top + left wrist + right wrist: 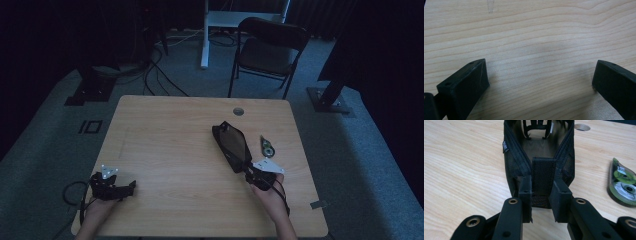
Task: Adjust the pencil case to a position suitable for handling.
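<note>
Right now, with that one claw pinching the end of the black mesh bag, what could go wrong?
The right gripper holds the mesh pouch by just a small fabric tab, so a tug might let it slip free. The pouch is open, so lifting that end could let it sag or tip. The green correction-tape dispenser lies close beside it and might get knocked by a swing. The left gripper is open over bare table, giving no support.
</note>
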A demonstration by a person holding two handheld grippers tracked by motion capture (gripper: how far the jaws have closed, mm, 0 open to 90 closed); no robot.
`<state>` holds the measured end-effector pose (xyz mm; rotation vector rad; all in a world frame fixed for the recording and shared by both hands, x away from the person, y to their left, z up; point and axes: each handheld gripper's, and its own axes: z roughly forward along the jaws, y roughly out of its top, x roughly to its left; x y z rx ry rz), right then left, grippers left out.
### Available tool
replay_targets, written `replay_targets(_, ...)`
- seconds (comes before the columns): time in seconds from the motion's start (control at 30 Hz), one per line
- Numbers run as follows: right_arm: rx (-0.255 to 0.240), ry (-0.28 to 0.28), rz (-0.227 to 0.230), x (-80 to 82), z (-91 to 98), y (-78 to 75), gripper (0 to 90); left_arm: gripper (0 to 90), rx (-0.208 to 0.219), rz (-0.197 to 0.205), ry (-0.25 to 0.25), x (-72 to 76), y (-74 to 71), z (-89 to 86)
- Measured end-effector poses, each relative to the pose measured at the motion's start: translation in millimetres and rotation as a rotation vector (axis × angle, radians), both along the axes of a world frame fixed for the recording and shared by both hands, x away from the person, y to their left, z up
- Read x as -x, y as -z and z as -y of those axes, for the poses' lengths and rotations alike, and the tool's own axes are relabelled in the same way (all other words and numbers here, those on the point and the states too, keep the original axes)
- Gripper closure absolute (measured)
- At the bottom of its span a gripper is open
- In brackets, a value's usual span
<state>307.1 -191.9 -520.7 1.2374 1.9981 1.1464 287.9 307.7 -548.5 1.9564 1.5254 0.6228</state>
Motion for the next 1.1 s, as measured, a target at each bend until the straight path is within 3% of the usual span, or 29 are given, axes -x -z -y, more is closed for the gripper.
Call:
replay_targets(0.43,-0.002,0.036,0.006,32.6,11.9,2.0,73.0,0.6,0.0,0.001,-0.004,-0.5,0.1,0.2)
replay_targets(0.7,-0.019,0.07,0.003,51.6,11.0,3.5,73.0,0.6,0.0,0.001,-0.004,-0.5,0.1,0.2)
replay_targets(0.9,0.001,0.069,0.015,62.2,7.1,5.4,72.9,0.6,0.0,0.001,-0.004,-0.5,0.0,0.1)
replay_targets(1.03,-0.034,0.097,-0.002,68.7,6.5,5.7,72.9,0.6,0.001,0.001,-0.004,-0.5,0.1,0.2)
replay_targets(1.1,-0.018,0.092,0.001,72.8,4.5,5.1,72.8,0.6,0.001,0.001,-0.004,-0.5,0.1,0.2)
